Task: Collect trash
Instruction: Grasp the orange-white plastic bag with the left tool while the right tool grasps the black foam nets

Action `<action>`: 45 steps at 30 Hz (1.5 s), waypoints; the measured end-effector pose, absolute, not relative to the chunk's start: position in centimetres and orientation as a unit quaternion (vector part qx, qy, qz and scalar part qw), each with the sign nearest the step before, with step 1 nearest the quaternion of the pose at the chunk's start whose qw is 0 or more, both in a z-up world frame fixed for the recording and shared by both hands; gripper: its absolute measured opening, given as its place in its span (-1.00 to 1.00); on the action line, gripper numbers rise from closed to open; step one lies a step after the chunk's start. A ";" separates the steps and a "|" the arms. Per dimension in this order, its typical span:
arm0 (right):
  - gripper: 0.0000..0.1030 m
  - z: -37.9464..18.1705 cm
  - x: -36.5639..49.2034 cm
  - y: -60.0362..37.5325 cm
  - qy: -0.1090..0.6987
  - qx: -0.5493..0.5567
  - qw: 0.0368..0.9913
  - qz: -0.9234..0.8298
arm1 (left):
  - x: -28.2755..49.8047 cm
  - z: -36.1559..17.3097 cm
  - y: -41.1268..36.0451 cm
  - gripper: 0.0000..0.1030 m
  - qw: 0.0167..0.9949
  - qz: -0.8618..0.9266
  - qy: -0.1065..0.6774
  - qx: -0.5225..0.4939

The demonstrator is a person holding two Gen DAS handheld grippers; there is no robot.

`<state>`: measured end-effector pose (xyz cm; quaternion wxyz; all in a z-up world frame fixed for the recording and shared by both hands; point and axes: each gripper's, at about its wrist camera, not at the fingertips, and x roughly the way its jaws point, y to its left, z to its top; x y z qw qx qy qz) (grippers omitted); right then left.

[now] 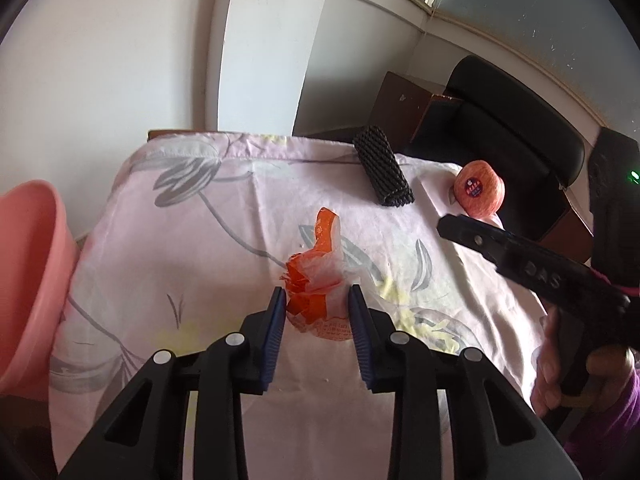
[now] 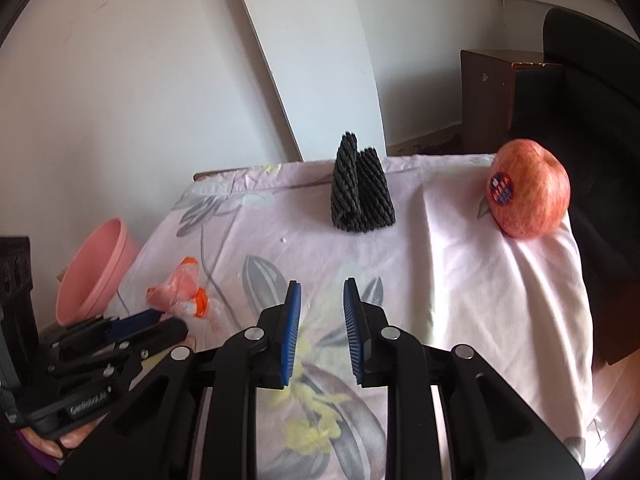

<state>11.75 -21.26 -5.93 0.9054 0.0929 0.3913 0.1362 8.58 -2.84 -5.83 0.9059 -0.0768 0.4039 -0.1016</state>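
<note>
Ahead of the tool, a pale bluish-white plaster wall (image 2: 140, 80) rises behind the floral pink cloth-covered table (image 2: 460, 280), a white slanted board (image 2: 320, 60) leans against it, and off right stand a dark brown wooden cabinet (image 2: 486, 96) and black leather armchair (image 1: 516, 120).

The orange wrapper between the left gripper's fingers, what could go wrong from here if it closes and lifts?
The left gripper is open around the crumpled orange wrapper, which lies flat on the loose floral cloth; closing low could pinch the cloth too and drag it. A dragged cloth might roll the apple, which sits near the table's far right edge. The thin wrapper could also slip from the pads before reaching the pink bowl.
</note>
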 end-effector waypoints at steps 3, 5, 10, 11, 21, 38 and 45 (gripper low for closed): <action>-0.56 -5.9 13.6 -21.4 0.390 0.104 0.905 0.137 | 8.1 -5.1 -2.5 -0.40 0.911 -0.097 0.394 -0.077; -0.56 -6.0 15.1 -21.5 0.393 0.117 0.902 0.137 | 7.9 -4.9 -2.3 -0.40 0.912 -0.095 0.391 -0.078; -0.56 -6.4 17.7 -21.6 0.396 0.124 0.901 0.130 | 7.6 -4.8 -1.8 -0.40 0.913 -0.089 0.391 -0.081; -0.56 -6.6 18.1 -21.5 0.396 0.124 0.901 0.129 | 7.6 -4.8 -1.7 -0.40 0.912 -0.088 0.391 -0.082; -0.56 -8.0 20.1 -20.9 0.402 0.106 0.903 0.107 | 7.6 -4.8 -1.4 -0.40 0.913 -0.084 0.391 -0.085; -0.67 -7.1 18.2 -19.2 0.388 0.095 0.908 0.124 | 6.6 -3.4 -0.3 -0.40 0.922 -0.065 0.369 -0.095; -0.90 -5.4 15.5 -17.7 0.366 0.062 0.918 0.143 | 5.9 -2.9 -0.2 -0.40 0.925 -0.065 0.361 -0.094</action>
